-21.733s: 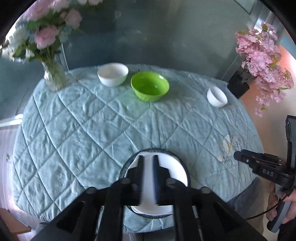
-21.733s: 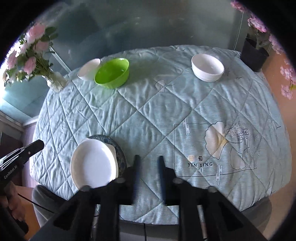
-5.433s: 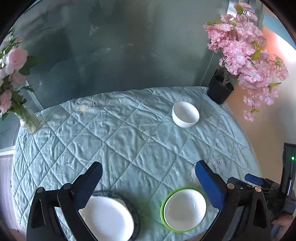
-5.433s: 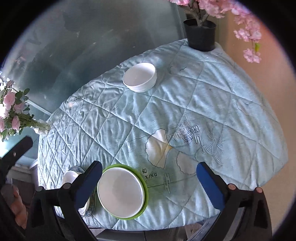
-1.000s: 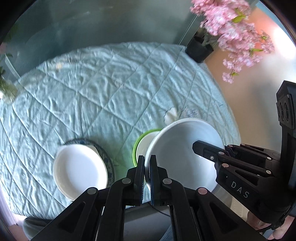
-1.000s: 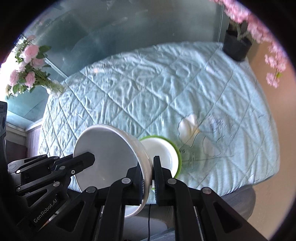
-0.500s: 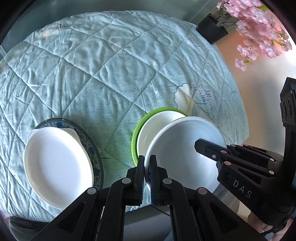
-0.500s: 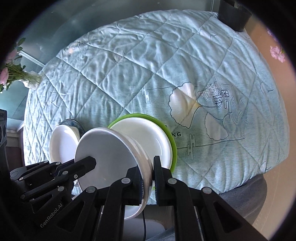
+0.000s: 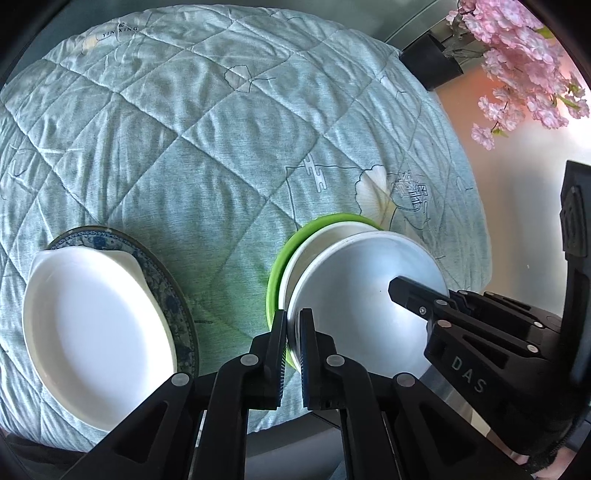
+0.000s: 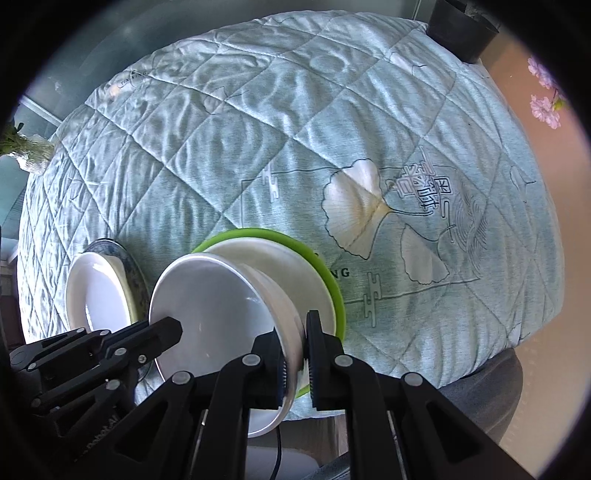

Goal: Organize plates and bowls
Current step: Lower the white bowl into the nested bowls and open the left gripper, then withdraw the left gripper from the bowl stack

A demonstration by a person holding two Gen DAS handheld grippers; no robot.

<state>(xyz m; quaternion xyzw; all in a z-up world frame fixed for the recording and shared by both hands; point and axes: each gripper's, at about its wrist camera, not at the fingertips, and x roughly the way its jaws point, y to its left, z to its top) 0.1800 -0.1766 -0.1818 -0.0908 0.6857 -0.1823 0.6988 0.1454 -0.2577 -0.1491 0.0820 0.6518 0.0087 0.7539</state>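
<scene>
While both grippers pinch opposite sides of its rim, the small white ceramic bowl (image 9: pixel 360 291) hangs tilted just over the green plastic bowl (image 10: pixel 334 291), which already has a second white bowl (image 10: pixel 291 266) nested inside it. The left gripper (image 9: pixel 293 325) has its jaws nearly closed on the near-left rim of the small white bowl, and the right gripper (image 10: pixel 295 345) is likewise clamped on the rim at the other side, its jaws parted only by the thickness of the bowl wall. Judging by the overlap, the small bowl is above the green bowl's near edge and not yet seated; whether its base touches the bowl below cannot be told. Left of the green bowl, close beside it, a white oval ceramic dish (image 9: pixel 96 332) sits on a blue-patterned round plate (image 9: pixel 173 291), so the plates look already stacked. No loose dish shows elsewhere on the quilted pale-blue tablecloth (image 9: pixel 184 129), and a black flowerpot (image 10: pixel 463 27) stands at the far edge, well apart from the green bowl. The task seems nearly done: what appears left is to level the small bowl, lower it into the nested pair and let go.
</scene>
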